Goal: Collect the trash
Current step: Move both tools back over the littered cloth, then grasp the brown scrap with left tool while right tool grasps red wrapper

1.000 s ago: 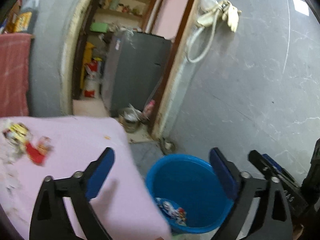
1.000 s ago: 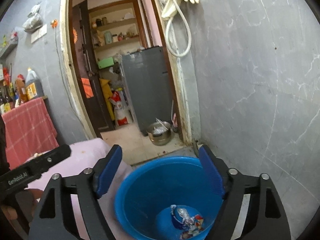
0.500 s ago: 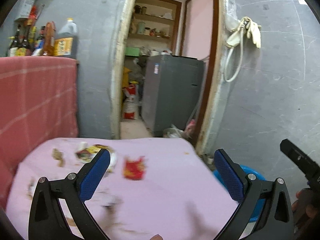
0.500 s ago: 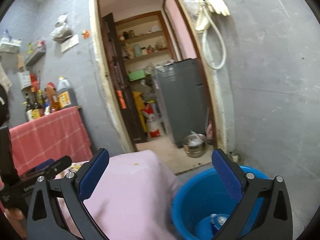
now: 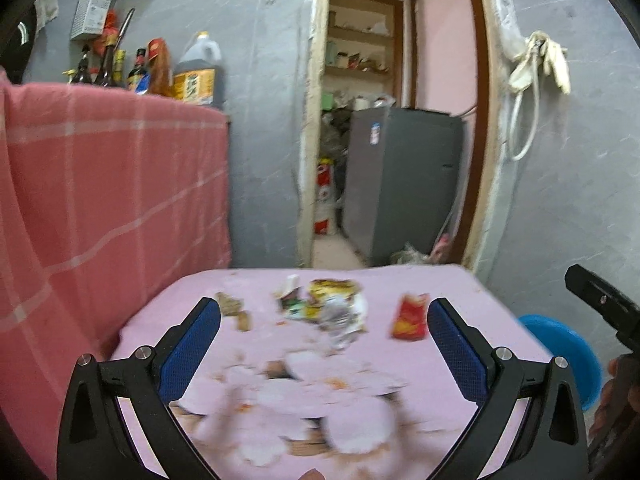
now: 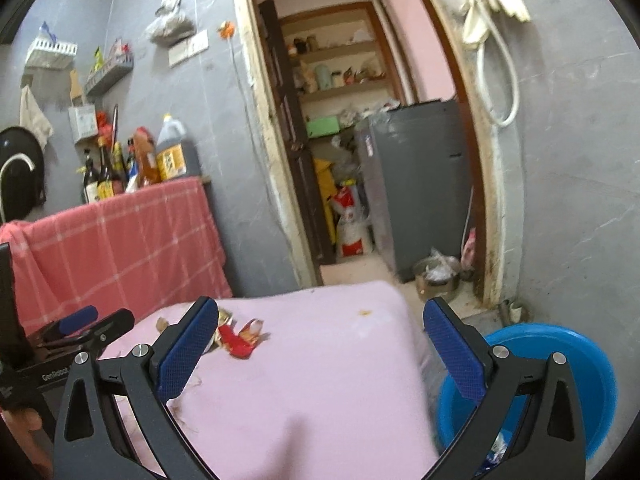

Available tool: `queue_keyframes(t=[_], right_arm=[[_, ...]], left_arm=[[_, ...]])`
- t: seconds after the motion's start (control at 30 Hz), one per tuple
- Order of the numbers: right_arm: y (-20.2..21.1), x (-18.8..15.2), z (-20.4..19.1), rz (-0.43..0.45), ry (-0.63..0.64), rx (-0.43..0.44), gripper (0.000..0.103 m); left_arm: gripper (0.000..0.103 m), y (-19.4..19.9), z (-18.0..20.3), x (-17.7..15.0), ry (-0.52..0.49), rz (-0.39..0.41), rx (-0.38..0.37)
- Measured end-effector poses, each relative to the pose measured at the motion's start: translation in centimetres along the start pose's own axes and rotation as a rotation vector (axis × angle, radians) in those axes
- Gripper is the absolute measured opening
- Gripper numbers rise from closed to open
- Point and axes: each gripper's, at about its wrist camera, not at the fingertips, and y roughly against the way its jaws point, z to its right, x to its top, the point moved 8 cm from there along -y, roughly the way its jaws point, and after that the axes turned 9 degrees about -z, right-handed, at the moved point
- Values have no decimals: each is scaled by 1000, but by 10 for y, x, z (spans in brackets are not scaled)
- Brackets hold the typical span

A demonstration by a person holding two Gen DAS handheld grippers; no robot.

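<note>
Pink table (image 5: 460, 312) w/ scattered wrappers (image 5: 332, 312); left gripper (image 5: 324, 344) & right gripper (image 6: 320, 348) both wide, empty; blue bucket (image 6: 576, 364) beside.

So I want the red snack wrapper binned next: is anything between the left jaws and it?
Nothing visible. The left gripper is open above the pink table, and the red snack wrapper lies apart from the wrapper pile, just inside the right-hand finger. The blue tub sits past the table's edge.

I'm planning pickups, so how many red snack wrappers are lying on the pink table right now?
1: a red wrapper lies on the pink table, right of the wrapper pile, just off the left gripper's right finger. The blurred litter may hide more.
</note>
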Motion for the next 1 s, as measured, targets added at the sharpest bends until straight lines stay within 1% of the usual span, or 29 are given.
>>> queue_keyframes(t=[0.07,0.1,0.27,0.33,0.4,0.47,0.53,0.57,0.63,0.7,0.73,0.8,0.87,0.93,0.97,1.0], right_arm=[[-14,-2,-8,-39,9,12,103],[-21,-3,-13,-56,15,22,103],[-48,-10,-34,-146,71,57,102],[-59,-13,-44,-185,90,75,100],[-70,-17,-51,-227,105,89,93],[-82,-20,-58,-272,116,99,86],[-95,-25,-64,-317,120,103,84],[-100,-27,-66,-334,120,104,83],[-110,-32,-70,-373,119,102,79],[-118,-35,-72,-401,118,98,73],[-121,-36,-73,-414,116,92,72],[-128,-40,-72,-440,101,86,69],[-133,-43,-72,-462,87,85,67],[-136,-45,-71,-484,84,87,60],[-138,-47,-71,-493,84,87,57],[-138,-47,-71,-497,84,91,52]], left_arm=[[102,-8,-14,-5,12,-34,19],[102,-15,-22,-7,27,-63,27],[102,-33,-53,-13,80,-116,47],[101,-41,-65,-15,108,-147,55],[101,-53,-77,-18,155,-191,56],[98,-60,-85,-18,194,-223,44],[86,-71,-91,-19,220,-261,15],[81,-75,-92,-19,224,-277,5],[66,-83,-90,-21,229,-316,-26],[60,-92,-87,-22,229,-353,-51],[56,-96,-86,-21,230,-366,-64],[54,-100,-84,-18,233,-380,-77],[49,-106,-82,-13,235,-386,-91],[40,-112,-80,-10,235,-408,-103],[37,-116,-80,-10,235,-421,-103],[33,-119,-80,-11,236,-434,-99]])
